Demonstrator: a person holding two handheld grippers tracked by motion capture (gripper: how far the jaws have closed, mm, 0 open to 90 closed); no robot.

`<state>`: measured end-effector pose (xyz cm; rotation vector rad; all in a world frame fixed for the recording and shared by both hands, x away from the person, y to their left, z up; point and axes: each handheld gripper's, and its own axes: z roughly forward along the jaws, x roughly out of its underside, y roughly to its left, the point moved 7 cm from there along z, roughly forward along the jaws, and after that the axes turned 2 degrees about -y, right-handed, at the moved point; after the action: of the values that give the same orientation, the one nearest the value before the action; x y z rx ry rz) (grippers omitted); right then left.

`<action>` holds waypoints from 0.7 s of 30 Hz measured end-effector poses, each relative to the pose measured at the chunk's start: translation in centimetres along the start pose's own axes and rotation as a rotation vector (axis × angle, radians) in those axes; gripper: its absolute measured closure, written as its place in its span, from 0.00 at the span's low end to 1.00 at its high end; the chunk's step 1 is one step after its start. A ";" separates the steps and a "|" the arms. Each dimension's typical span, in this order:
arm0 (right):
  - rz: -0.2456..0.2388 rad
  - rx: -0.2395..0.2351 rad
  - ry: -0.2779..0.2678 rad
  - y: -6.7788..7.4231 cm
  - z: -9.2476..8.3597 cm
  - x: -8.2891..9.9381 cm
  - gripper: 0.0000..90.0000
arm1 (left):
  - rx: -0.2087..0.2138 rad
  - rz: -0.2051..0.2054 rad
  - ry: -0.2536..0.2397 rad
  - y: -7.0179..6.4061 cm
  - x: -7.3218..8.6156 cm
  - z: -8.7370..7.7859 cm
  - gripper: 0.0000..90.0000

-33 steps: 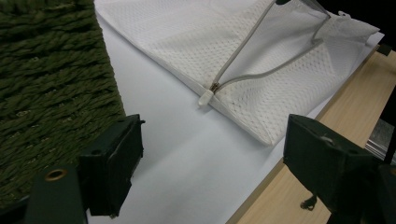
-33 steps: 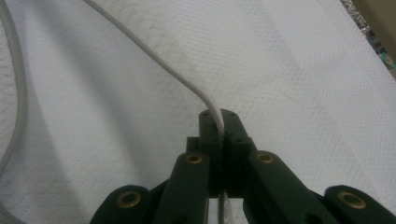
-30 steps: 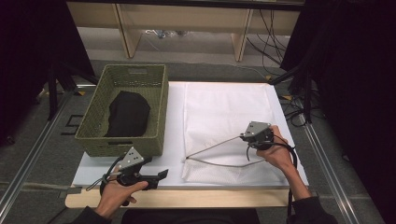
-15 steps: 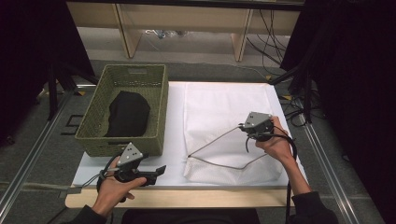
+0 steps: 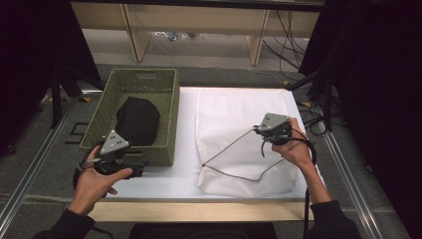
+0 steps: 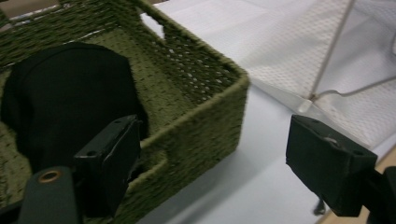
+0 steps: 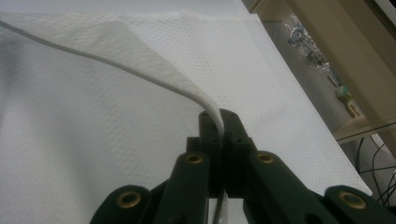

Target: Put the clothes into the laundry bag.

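White table surface, bearing all items. White mesh fabric laundry bag, lying flat ahead of and beneath the right gripper; its upper layer at the open hem is raised into a tent, with the drawcord edge running taut from the clamped jaws down to the bag's near-left corner. Woven olive-green rectangular basket, directly ahead of the left gripper, holding a folded black garment beyond that gripper's near-wall side. Right gripper: jaws pressed together on the thin hem, seen in the right gripper view as a fold emerging from between the pads. Left gripper: jaws standing wide apart, nothing between them, poised over the basket's near corner. Handling, as judged: the bag is light, limp and open-weave, prone to sagging and slipping; the corded hem offers the firmest purchase. The garment appears soft and compressible, best pinched at a thick fold.
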<state>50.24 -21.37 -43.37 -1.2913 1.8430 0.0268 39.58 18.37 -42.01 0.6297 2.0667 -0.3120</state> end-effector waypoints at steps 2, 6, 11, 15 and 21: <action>-0.003 0.011 -0.002 -0.2 0.0 -0.2 0.99 | -0.008 -0.035 -0.008 0.6 -0.2 0.0 0.20; -0.016 0.010 -0.011 -0.4 -0.1 -0.4 0.99 | -0.004 -0.075 -0.010 1.5 -0.6 0.1 0.20; 0.001 0.012 -0.008 -0.4 -0.2 -0.4 0.99 | 0.011 -0.040 0.051 2.8 -1.3 0.1 0.20; 0.011 0.013 -0.003 -0.3 -0.2 -0.4 0.99 | 0.011 -0.080 0.043 4.0 -2.7 1.1 0.19; -0.014 0.002 -0.007 -0.2 0.0 -0.4 0.99 | 0.018 -0.106 0.068 5.6 -3.8 3.6 0.19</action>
<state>50.43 -21.20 -43.01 -1.3012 1.8276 0.0220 46.89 20.28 -40.61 0.5488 2.1694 -0.3749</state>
